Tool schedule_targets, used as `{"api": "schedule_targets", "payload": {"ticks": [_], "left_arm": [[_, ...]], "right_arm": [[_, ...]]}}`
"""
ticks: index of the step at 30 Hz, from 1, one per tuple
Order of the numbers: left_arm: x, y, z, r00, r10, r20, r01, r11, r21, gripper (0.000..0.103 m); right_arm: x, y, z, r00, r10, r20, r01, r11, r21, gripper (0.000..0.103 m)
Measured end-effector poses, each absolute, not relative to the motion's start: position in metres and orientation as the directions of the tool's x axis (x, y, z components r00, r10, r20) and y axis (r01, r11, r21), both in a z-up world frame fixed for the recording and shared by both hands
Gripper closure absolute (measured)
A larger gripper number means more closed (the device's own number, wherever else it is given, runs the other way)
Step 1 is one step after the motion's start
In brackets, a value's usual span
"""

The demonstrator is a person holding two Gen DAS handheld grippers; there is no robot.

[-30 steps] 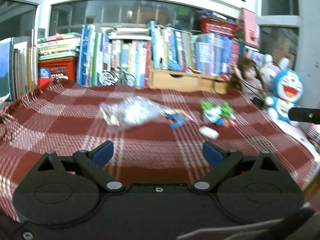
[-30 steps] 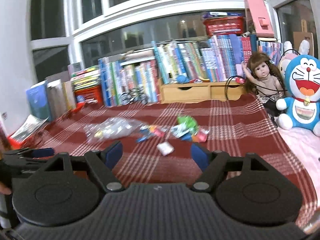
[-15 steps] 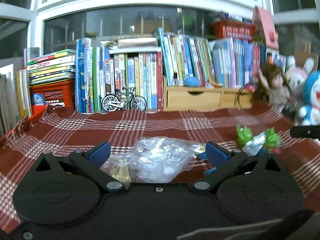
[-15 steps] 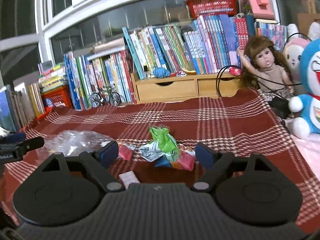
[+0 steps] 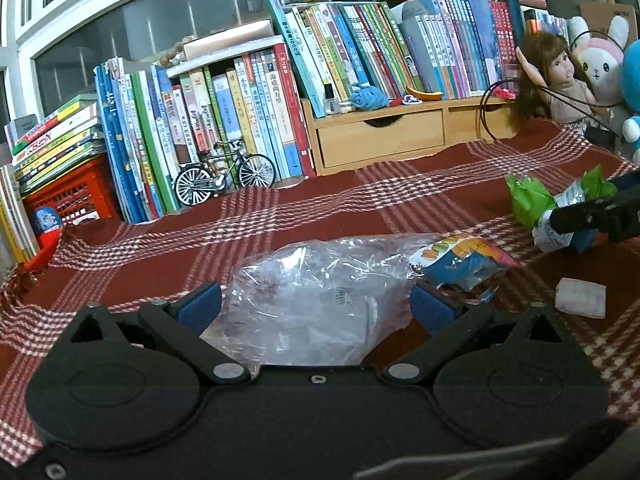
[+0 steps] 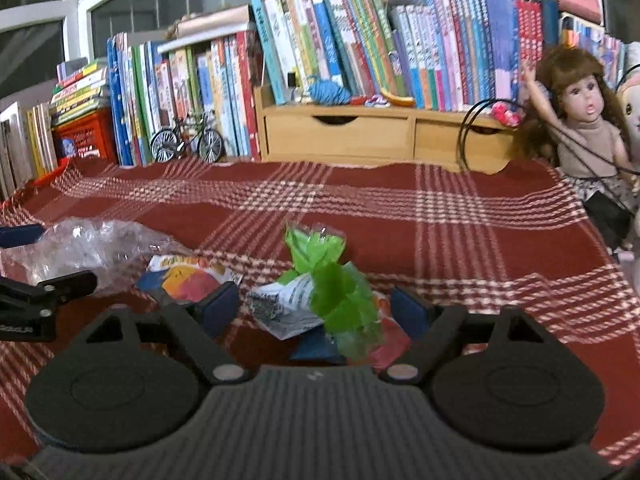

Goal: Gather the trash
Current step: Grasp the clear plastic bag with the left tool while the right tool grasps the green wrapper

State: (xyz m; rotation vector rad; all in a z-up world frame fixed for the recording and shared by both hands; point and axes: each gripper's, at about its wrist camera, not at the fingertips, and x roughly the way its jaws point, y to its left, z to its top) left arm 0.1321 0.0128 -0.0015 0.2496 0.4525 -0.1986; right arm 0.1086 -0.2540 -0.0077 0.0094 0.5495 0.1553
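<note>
Left wrist view: the left tool [image 5: 314, 304] straddles the clear plastic bag [image 5: 320, 292], which lies crumpled on the red plaid cloth of the table [image 5: 160, 248], toward its near edge. The jaws stand wide and are closing, with the bag between them; the blue pads do not look pressed into the film yet. The film is slack and slippery, so my worry is that the pads pinch only a loose fold and the bag slides out on the lift, or that they nip the cloth underneath and drag it. The orange-and-blue snack wrapper [image 5: 460, 258] touches the bag's right side and could be swept along or knocked away. A small white packet [image 5: 580, 298] lies apart to the right, easy to miss. The right tool's finger reaches in at the far right, over the green wrapper [image 5: 528, 200].

Right wrist view: the right tool [image 6: 316, 308] is set around the green wrapper [image 6: 332, 280], which sits on a heap with a white printed wrapper [image 6: 280, 304] and red and blue scraps, near the middle of the table [image 6: 480, 248]. Its jaws are fairly wide and closing, the heap between them, not yet clamped as far as I can tell. A grip on the green tuft alone would likely leave the lower scraps behind or scatter them. The left tool [image 6: 36, 292] is close at the left edge, beside the plastic bag [image 6: 92, 244]; both lifting together risk a bump.
</note>
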Motion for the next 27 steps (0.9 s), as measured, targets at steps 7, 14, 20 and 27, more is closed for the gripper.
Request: {"api": "schedule_targets", "payload": {"ticks": [7, 14, 20, 27], "left_arm": [[0.114, 0.011, 0.004, 0.882, -0.217, -0.419, 0.306, 0.939, 0.157, 0.025], [0.087, 0.005, 0.030, 0.901, -0.258, -0.348, 0.321, 0.937, 0.137, 0.025], [0.055, 0.004, 0.052, 0.911, -0.272, -0.309, 0.322, 0.939, 0.124, 0.025], [0.003, 0.007, 0.073, 0.920, -0.284, -0.271, 0.326, 0.937, 0.125, 0.025]], "right_arm": [[0.092, -0.245, -0.006, 0.855, 0.163, -0.492, -0.186, 0.983, 0.003, 0.067], [0.070, -0.251, 0.014, 0.885, 0.193, -0.425, -0.191, 0.980, 0.046, 0.068], [0.048, -0.256, 0.027, 0.899, 0.207, -0.385, -0.195, 0.978, 0.070, 0.068], [0.006, -0.262, 0.039, 0.905, 0.246, -0.347, -0.227, 0.969, 0.095, 0.067]]}}
